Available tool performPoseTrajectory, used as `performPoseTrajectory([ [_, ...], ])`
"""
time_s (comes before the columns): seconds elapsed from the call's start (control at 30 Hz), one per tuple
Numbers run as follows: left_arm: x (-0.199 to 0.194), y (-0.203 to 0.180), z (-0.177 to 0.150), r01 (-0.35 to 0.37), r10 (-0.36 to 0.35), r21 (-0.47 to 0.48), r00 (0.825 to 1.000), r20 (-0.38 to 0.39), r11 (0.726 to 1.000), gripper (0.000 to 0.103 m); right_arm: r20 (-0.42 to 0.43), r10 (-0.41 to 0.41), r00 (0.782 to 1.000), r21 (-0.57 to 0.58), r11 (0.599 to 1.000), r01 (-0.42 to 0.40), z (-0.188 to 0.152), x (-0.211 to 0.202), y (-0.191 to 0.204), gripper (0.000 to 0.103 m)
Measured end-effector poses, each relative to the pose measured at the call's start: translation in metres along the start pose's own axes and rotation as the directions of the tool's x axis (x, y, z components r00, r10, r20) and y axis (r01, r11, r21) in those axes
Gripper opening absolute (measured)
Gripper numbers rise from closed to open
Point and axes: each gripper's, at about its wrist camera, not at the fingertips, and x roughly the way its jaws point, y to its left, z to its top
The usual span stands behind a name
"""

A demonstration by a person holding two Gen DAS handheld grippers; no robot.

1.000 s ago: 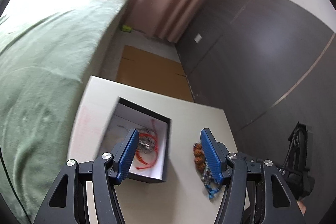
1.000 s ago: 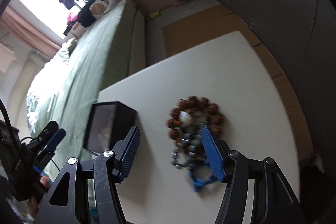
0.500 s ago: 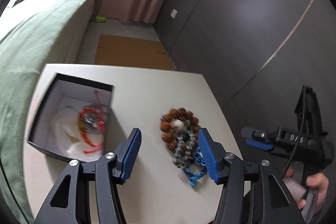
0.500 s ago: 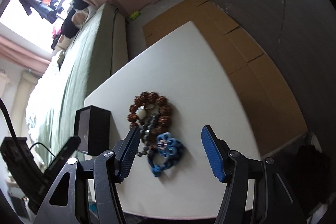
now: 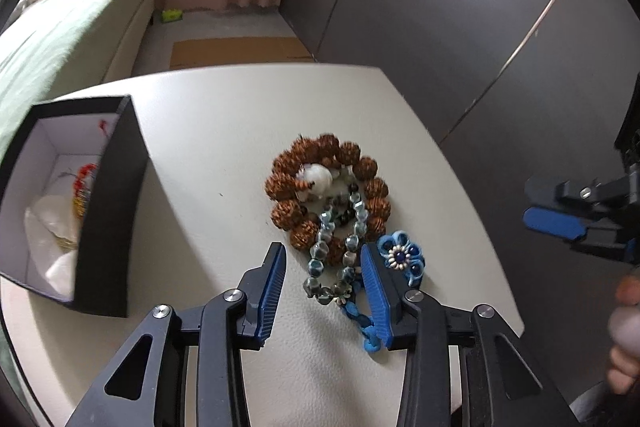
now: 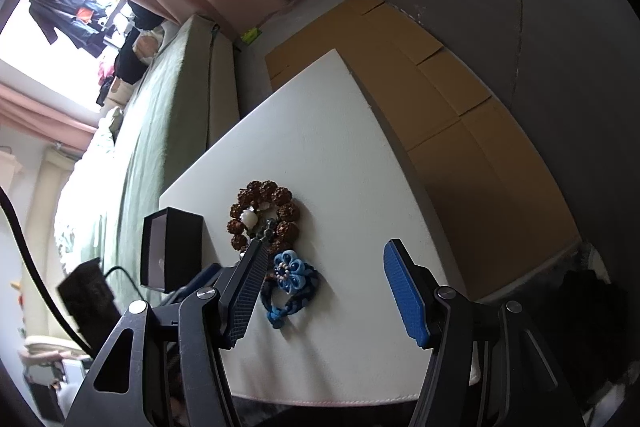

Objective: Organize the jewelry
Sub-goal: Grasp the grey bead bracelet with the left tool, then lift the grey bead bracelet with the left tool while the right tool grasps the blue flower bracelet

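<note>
The left gripper [image 5: 322, 281] is closing around the glass bead bracelet [image 5: 334, 247] lying mid-desk [image 5: 240, 131], right of the box [image 5: 106, 203], and might snag the blue flower band [image 5: 400, 255] tangled beside it.

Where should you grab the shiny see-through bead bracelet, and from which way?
Best guess: grab the glass bead bracelet at its near loop, coming down from above. That end lies flat on the table, clear of the brown seed bracelet that its far end overlaps. The left gripper already straddles that loop, its fingers closing but not yet touching. Mind the blue flower bracelet beside it.
</note>
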Motion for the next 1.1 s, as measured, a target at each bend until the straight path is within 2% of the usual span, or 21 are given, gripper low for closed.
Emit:
performPoseTrajectory([
  [0.03,0.004,0.000,-0.001,-0.006,0.006,0.004,1.000,-0.010,1.000,0.028,-0.001,0.002,1.000,-0.001,1.000,-0.002,0.000,0.001,0.000,0.061],
  [0.13,0.007,0.004,-0.002,0.004,-0.004,-0.012,1.000,-0.005,1.000,0.009,-0.008,0.004,1.000,-0.006,1.000,-0.005,-0.001,0.003,0.001,0.061],
  [0.53,-0.049,0.023,0.011,0.066,-0.057,-0.070,0.991,0.125,0.995,0.009,-0.067,-0.022,0.998,-0.080,0.997,0.017,-0.008,0.028,0.019,0.061],
  [0.87,-0.097,0.050,0.012,0.097,-0.068,-0.129,0.975,0.212,0.987,0.009,-0.123,-0.149,0.981,-0.217,0.969,0.120,-0.021,0.065,0.042,0.061],
  [0.97,-0.113,0.058,0.011,0.100,-0.064,-0.144,0.969,0.237,0.984,0.009,-0.103,-0.210,0.972,-0.270,0.947,0.176,-0.026,0.073,0.050,0.061],
  [1.1,-0.128,0.071,0.009,0.106,-0.058,-0.171,0.963,0.262,0.980,0.009,-0.074,-0.226,0.971,-0.326,0.926,0.190,-0.028,0.078,0.059,0.061],
])
